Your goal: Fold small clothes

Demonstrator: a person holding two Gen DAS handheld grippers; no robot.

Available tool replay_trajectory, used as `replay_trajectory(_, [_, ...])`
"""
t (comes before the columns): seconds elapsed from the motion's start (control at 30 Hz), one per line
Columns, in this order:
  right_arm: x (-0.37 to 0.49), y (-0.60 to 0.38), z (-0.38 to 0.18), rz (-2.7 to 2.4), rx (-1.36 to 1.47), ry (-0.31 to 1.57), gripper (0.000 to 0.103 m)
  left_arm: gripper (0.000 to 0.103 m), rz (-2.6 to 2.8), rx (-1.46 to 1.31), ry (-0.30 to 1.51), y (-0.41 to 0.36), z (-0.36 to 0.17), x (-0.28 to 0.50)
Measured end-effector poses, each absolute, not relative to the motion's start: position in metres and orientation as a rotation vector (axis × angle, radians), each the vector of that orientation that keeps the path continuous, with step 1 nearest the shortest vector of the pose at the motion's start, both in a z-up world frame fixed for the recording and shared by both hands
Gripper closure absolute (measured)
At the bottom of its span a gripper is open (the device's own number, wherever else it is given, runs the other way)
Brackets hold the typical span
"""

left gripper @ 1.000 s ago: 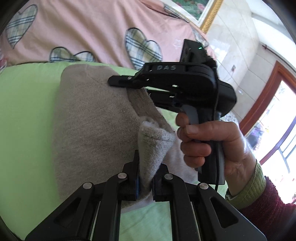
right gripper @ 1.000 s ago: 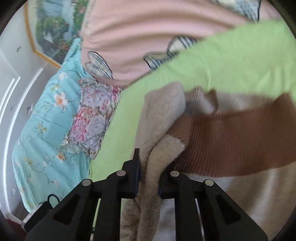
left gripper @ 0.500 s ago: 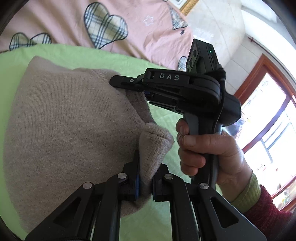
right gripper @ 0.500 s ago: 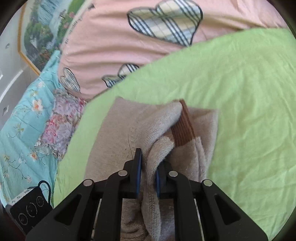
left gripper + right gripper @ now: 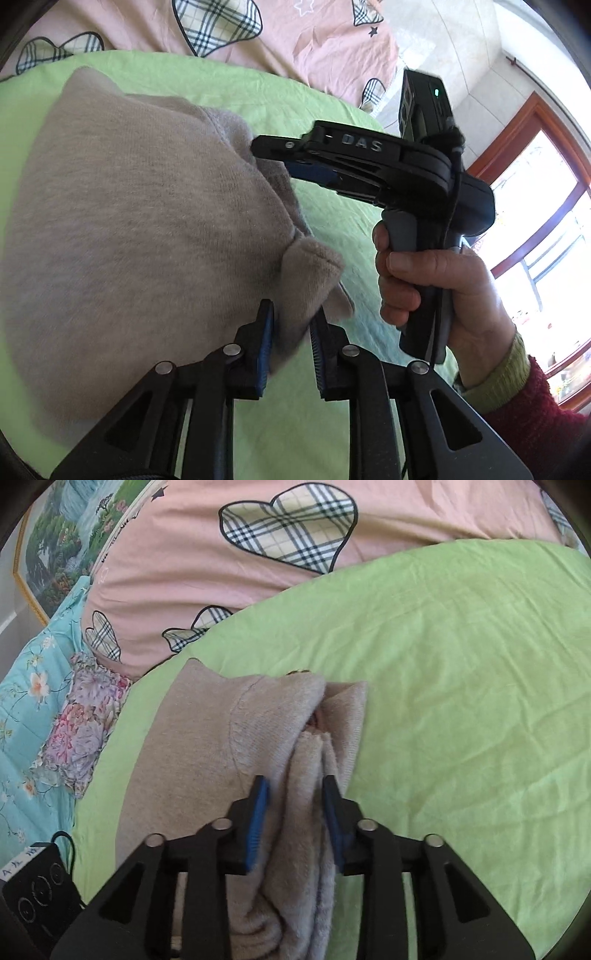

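1. The beige knitted garment [image 5: 207, 760] lies folded on the green bedsheet [image 5: 461, 686].
2. Left gripper [image 5: 291, 325] jaws are parted around a corner, likely letting go.
3. Right gripper [image 5: 295, 801] jaws likewise bracket the folded edge loosely.

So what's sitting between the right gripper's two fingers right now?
A bunched fold of the beige sweater fills the gap of the right gripper, seen in the right wrist view.

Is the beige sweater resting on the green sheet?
Touching. The right wrist view shows the beige sweater lying flat on the green sheet, with no gap at its edges.
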State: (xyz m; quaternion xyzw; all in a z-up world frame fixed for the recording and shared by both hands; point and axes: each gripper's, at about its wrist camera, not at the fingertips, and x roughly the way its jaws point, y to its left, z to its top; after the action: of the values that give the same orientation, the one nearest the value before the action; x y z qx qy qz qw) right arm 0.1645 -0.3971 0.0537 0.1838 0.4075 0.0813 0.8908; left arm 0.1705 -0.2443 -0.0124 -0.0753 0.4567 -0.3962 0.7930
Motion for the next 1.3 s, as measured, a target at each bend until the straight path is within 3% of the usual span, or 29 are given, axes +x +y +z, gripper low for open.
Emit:
replay_trajectory(0.07, [0.155,-0.399,0.056,0.181,0.416,0.823,0.038,0.075,-0.848,-0.170,0.974,-0.230,-0.005,0.157])
replay_trajectory(0.17, [0.143,-0.397,0.055,0.181,0.444,0.823,0.032,0.068,-0.815,-0.191,0.949,-0.205,0.007,0.151])
replay_trajectory(0.43, [0.138,-0.390,0.038,0.219,0.529,0.867,0.028,0.040,-0.645,-0.241,0.911,-0.150,0.025,0.176])
replay_trajectory(0.63, [0.143,-0.387,0.033,0.232,0.551,0.879,0.023,0.029,-0.562,-0.318,0.965,-0.117,0.008,0.217])
replay_trajectory(0.77, [0.148,-0.385,0.026,0.238,0.554,0.903,0.022,0.028,-0.572,-0.360,1.040,-0.121,-0.017,0.247])
replay_trajectory(0.83, [0.152,-0.382,0.024,0.254,0.558,0.910,0.022,0.021,-0.597,-0.401,1.072,-0.125,-0.031,0.263])
replay_trajectory(0.93, [0.157,-0.375,0.020,0.269,0.556,0.923,0.023,0.023,-0.664,-0.469,1.087,-0.129,-0.045,0.281])
replay_trajectory(1.0, [0.161,-0.368,0.017,0.277,0.546,0.944,0.032,0.034,-0.707,-0.487,1.078,-0.132,-0.050,0.289])
replay_trajectory(1.07, [0.164,-0.365,0.016,0.265,0.550,0.955,0.051,0.043,-0.702,-0.475,1.063,-0.137,-0.048,0.288])
replay_trajectory(1.13, [0.161,-0.361,0.023,0.262,0.541,0.940,0.059,0.054,-0.696,-0.432,1.024,-0.139,-0.036,0.279])
replay_trajectory(1.3, [0.144,-0.341,0.041,0.310,0.541,0.897,0.064,0.057,-0.663,-0.358,0.934,-0.116,0.001,0.241])
